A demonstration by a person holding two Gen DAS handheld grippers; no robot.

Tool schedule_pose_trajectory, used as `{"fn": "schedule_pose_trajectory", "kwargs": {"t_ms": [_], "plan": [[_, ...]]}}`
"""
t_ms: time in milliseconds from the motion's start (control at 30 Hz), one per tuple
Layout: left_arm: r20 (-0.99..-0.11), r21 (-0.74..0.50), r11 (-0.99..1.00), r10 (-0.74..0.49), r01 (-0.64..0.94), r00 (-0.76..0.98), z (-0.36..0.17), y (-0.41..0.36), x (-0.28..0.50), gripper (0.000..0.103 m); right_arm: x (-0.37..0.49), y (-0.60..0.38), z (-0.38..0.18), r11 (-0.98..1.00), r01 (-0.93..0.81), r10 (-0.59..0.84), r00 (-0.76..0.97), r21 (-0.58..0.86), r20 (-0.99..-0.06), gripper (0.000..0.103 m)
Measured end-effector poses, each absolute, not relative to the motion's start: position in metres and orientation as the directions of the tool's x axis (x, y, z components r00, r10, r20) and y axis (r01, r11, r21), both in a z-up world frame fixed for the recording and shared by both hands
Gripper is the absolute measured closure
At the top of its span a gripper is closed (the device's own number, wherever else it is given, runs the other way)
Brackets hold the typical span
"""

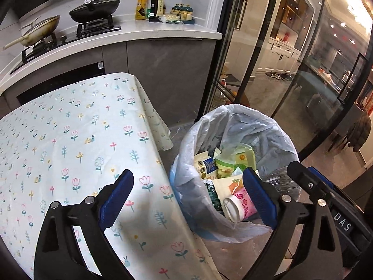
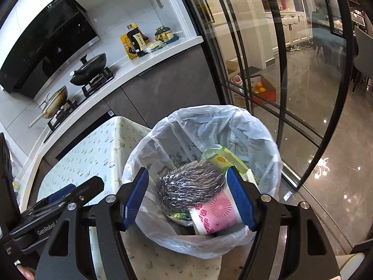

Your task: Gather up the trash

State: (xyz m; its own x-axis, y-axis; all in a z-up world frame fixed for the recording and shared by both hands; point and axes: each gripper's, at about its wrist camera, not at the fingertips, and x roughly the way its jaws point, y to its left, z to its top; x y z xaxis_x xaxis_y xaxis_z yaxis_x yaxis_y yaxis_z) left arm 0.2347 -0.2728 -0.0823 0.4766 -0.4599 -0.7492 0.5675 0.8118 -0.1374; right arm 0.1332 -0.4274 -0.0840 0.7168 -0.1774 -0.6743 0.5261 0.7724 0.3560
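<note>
A: Left wrist view; my left gripper (image 1: 187, 200) stands wide apart, nothing between the pads. It hangs over the seam where the table (image 1: 70, 140) with its flowered cloth meets the bin (image 1: 233, 121). Table bare in the part I see; I judge the clearing nearly done.

B: Where is the trash?

A: Down in the bin's plastic liner; cartons, a green packet, a pink flowered cup (image 1: 242, 204) lying on its side with its white lid toward me. The bin sits just beside the table edge, I suppose so that things go straight from cloth to liner. The right gripper's black body shows at the right edge; its fingertips are cut off there.

B: Right wrist view?

A: My right gripper (image 2: 190, 198) hangs above the bin mouth (image 2: 209, 119), jaws well apart. A silvery wad (image 2: 188, 186), streaked and hard to name, sits between them; foil or crumpled wrap, cannot say. It seems clear of both pads, so I read it as loose, but blur makes that uncertain.

B: Anything hidden?

A: Whether the wad rests on the trash or is in mid-air I cannot tell; the near bin rim is behind my fingers; the table's near end is out of both views.
</note>
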Motion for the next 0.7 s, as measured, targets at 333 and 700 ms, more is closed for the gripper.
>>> {"fn": "schedule_pose_trajectory", "kwargs": {"t_ms": [333,700], "plan": [[-0.739,-0.129,0.821,-0.454,0.557,0.498,-0.075,-0.259,0.232,0.013,0.131,-0.418,-0.073,0.779,0.52,-0.183,0.723,0.351,-0.666,0.031],[-0.726,-0.113,0.825,-0.449,0.554,0.521,-0.062,-0.238,0.208,0.012,0.104,-0.398,-0.052,0.79,0.506,-0.187,0.737,0.346,-0.65,0.03]]}}
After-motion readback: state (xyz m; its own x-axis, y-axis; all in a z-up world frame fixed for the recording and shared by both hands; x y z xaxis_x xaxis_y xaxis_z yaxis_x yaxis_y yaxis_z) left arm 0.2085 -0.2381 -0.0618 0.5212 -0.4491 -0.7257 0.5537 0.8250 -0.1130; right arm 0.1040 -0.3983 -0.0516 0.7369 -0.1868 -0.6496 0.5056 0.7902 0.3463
